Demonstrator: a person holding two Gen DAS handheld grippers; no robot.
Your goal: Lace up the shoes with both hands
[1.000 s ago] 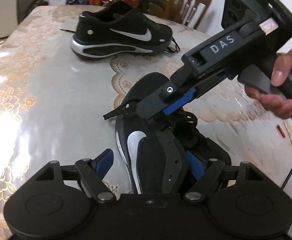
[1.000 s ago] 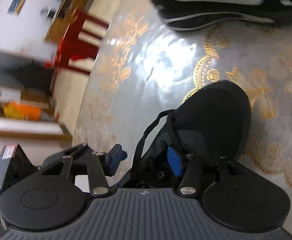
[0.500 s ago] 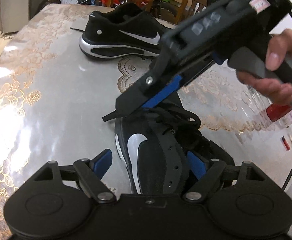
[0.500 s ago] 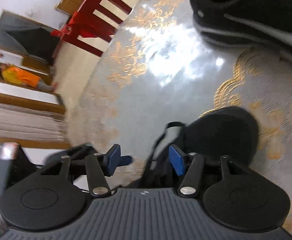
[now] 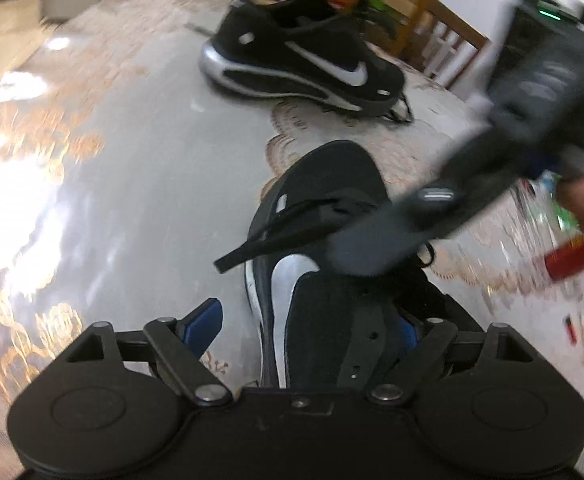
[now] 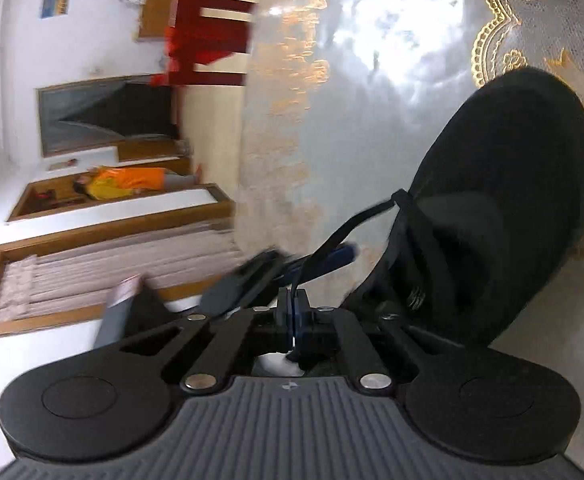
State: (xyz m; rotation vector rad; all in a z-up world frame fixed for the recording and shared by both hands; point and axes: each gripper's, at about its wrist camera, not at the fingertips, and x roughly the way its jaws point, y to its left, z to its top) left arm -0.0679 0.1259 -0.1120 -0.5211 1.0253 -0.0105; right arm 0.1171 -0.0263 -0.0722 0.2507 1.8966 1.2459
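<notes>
Right claw (image 6: 294, 312) newly clamped on black lace (image 6: 348, 232); left claw (image 5: 312, 328) wide astride shoe (image 5: 324, 300).

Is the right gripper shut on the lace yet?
Shut on the lace: the right gripper has its blue pads together, with the black lace running into them from the shoe.

bright glare on the tablecloth (image 5: 103, 184) — motion blur, fisheye-bent edges.
</notes>
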